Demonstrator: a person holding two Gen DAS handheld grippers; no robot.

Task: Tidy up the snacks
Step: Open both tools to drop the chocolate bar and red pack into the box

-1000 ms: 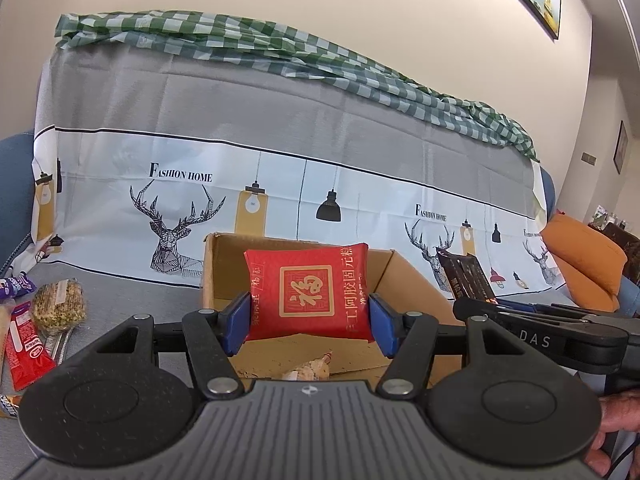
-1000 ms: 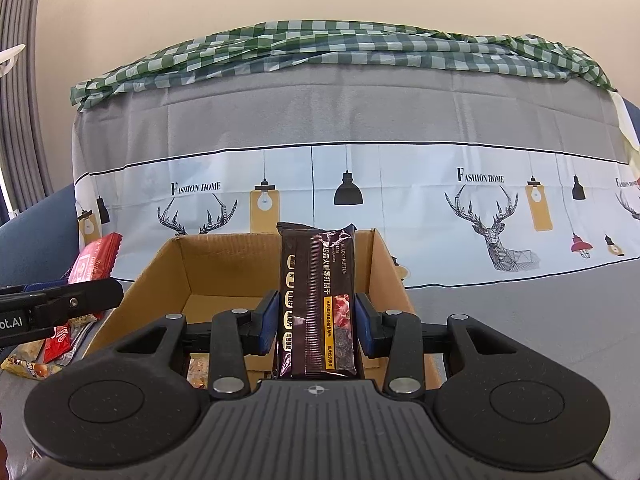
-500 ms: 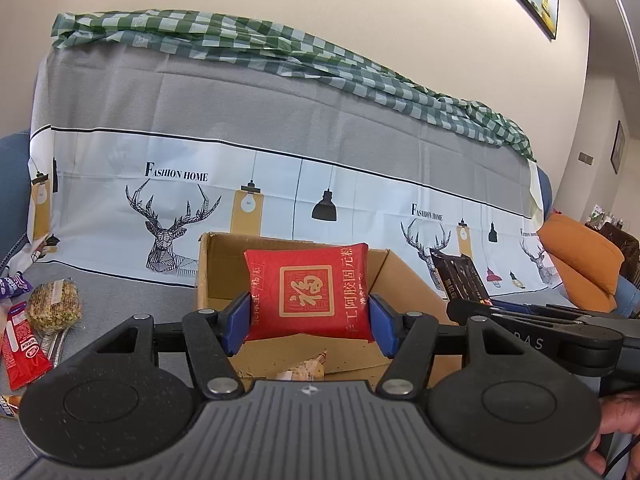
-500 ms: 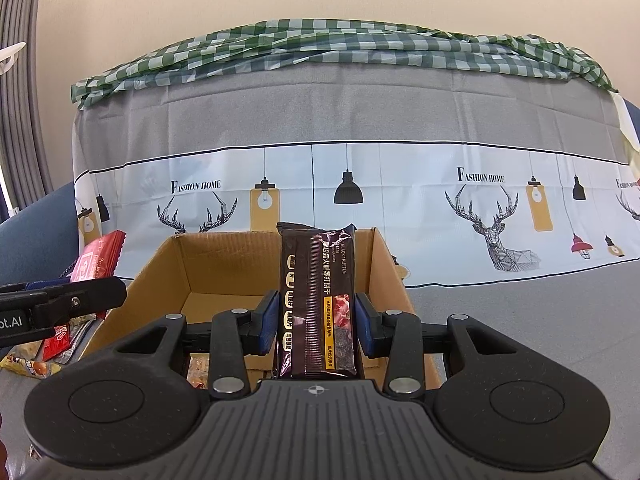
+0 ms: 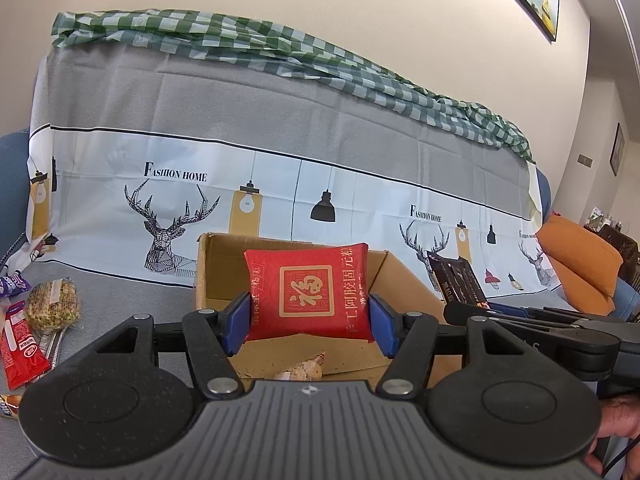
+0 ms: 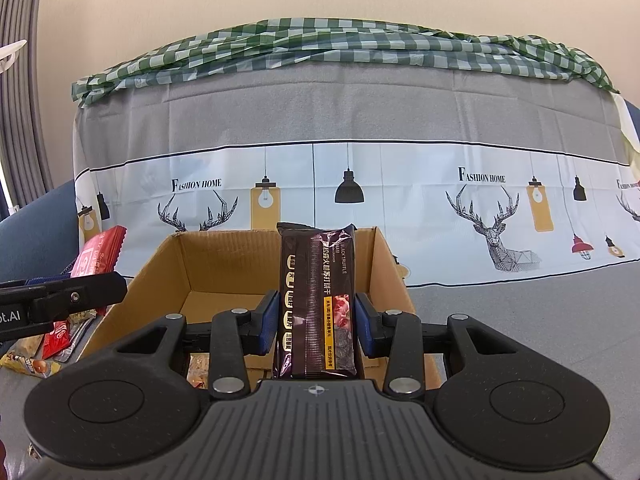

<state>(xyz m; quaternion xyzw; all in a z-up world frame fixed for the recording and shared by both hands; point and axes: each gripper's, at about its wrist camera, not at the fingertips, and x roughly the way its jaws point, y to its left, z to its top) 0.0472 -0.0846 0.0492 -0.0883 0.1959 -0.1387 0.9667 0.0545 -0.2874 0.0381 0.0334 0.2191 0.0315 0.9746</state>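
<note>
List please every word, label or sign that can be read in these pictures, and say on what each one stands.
"FASHION HOME": printed on the sofa cover.
"福": in the gold square on the red snack packet, held by the left hand-held gripper.
"BLACK TRUFFLE": on the dark cracker pack, held by the right hand-held gripper.
"ot.AI": on the left gripper's side, right wrist view.
Other Chinese print on both packs: too small to read surely.

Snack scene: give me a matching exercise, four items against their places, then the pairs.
Items:
1. red packet
2. dark cracker pack
3. cardboard box
4. green checked cloth

Places:
A. draped along the sofa back's top
B. in the right gripper
C. on the grey cover, open
D. in the left gripper

Pairs: 1-D, 2-B, 3-C, 4-A
</note>
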